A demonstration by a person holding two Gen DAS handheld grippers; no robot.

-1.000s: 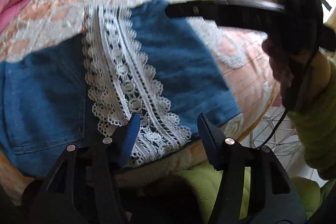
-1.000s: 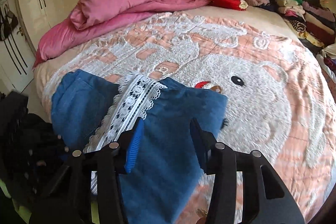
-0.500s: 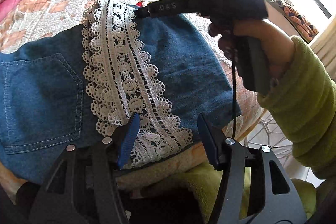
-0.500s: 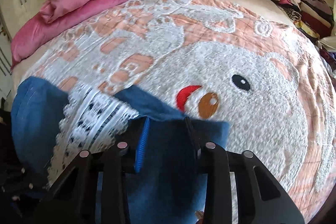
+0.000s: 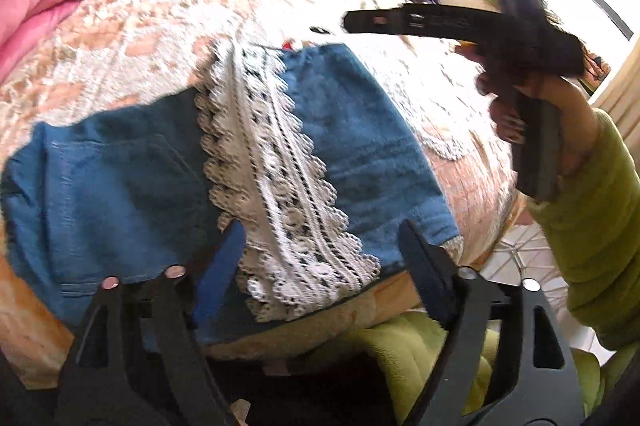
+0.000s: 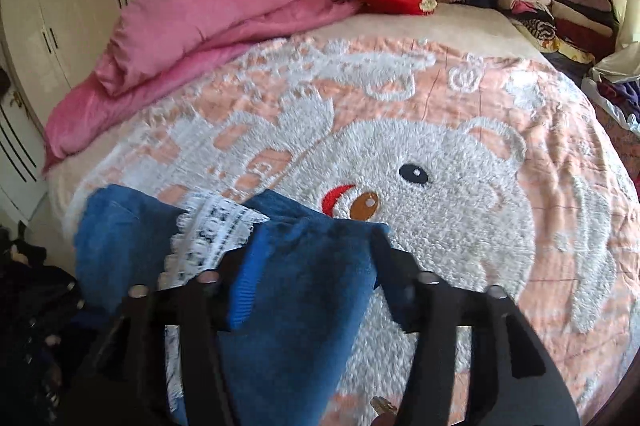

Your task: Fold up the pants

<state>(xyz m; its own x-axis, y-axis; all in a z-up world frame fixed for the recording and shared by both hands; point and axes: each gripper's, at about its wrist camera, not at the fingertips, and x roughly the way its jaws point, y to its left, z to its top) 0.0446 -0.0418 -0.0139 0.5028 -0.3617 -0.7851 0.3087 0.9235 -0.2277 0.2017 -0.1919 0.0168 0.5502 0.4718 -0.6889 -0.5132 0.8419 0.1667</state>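
**Left wrist view: right gripper lifting off the folded pants**

The right gripper (image 5: 352, 22), pressed near the lace trim (image 5: 280, 178) half a second ago, is now hovering above the pants (image 5: 360, 146), fingers apart and gripping nothing. The left gripper (image 5: 320, 258) is waiting spread wide at the near hem. The pants are lying folded on the bear blanket (image 6: 460, 186); the fold is probably finishing.

Pants (image 5: 352, 146) lie on the blanket (image 6: 460, 246) at its near edge, quilt (image 6: 208, 22) behind.
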